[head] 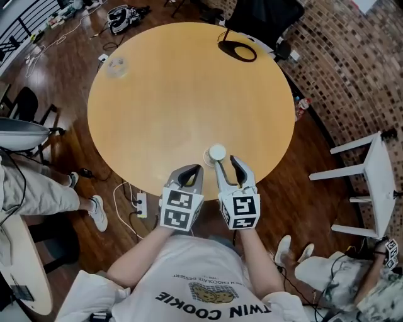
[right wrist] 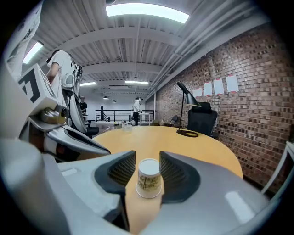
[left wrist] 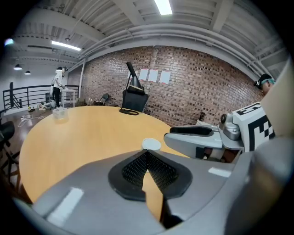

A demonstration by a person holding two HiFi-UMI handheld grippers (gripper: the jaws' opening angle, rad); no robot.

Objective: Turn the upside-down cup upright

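Note:
A white paper cup (head: pixel 216 153) with a printed side stands upside down, its flat base up and its wider rim down, over the near edge of the round wooden table (head: pixel 189 94). In the right gripper view the cup (right wrist: pixel 149 179) sits between the dark pads, which touch its sides; my right gripper (head: pixel 225 160) is shut on it. My left gripper (head: pixel 192 171) is just to its left, its pads meeting at the tips with nothing between them (left wrist: pixel 147 153). From the left gripper view the cup's base (left wrist: pixel 150 144) shows just beyond the jaws, beside the right gripper's finger (left wrist: pixel 193 131).
A clear plastic container (head: pixel 116 66) stands at the table's far left. A black lamp base (head: pixel 238 50) rests at the far edge, with a black chair (head: pixel 264 19) behind it. A white stool (head: pixel 378 182) is right of the table; cables (head: pixel 129 201) and a person's legs (head: pixel 38 188) lie left.

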